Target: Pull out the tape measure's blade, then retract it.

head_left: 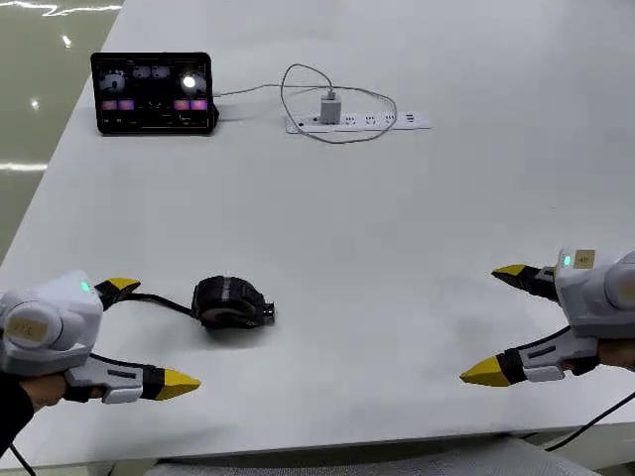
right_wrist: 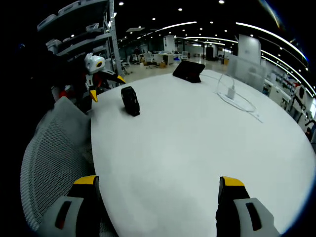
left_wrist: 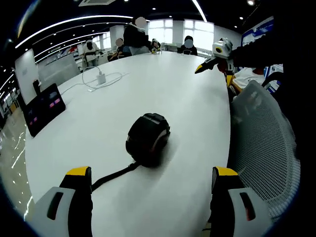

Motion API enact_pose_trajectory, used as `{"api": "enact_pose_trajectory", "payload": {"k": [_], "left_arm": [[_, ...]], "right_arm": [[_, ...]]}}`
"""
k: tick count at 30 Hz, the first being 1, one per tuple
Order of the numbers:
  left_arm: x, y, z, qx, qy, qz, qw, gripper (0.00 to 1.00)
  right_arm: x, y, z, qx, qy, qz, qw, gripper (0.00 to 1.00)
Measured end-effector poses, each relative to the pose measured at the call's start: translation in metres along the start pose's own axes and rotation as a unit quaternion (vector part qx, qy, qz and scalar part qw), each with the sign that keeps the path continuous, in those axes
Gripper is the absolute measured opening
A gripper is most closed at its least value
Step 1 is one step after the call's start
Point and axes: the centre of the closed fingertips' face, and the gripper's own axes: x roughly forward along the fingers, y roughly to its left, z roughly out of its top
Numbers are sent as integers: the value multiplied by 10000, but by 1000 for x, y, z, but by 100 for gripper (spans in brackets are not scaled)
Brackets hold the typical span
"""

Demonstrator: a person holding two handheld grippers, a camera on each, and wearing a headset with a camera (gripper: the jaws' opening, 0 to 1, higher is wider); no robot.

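We saw the tape measure lying on the surface at front left, just ahead of the left hand-held gripper. The right hand-held gripper was well apart at front right. A tablet stood at the far left, with a power strip to its right.

No text, brand or number can be read in any view. You see a small label on the body of the right gripper and a second label on the left gripper, both too small to make out. The tablet screen shows purple and white tiles, and the blue wall sign carries pale marks, all blurred.
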Motion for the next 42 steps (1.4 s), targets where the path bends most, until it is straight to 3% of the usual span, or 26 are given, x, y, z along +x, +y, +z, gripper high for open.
{"api": "enact_pose_trajectory", "payload": {"k": [3, 6, 9, 14, 22, 28, 42], "left_arm": [[3, 1, 7, 50, 20, -137, 9999, 99], [9, 0, 7, 259, 253, -341, 9988, 97], [17, -2, 10, 552, 492, -591, 9955, 99], [26, -3, 18, 856, 686, -788, 9908, 97], [38, -2, 33, 1265, 832, -981, 9836, 89], [51, -2, 34, 1628, 1109, -1056, 9747, 78], [74, -3, 29, 1806, 1660, -1303, 9606, 53]], "right_arm": [[3, 1, 5, -100, 44, 70, 9999, 100], [7, -1, 12, -140, 20, 102, 9998, 100], [13, -4, 20, -228, -23, 106, 9997, 100], [20, -3, 26, -258, -7, 186, 9995, 100], [37, 5, 41, -461, -6, 299, 9985, 100], [53, 8, 60, -636, -109, 384, 9972, 100], [101, 17, 84, -970, 38, 664, 9931, 100]]}}
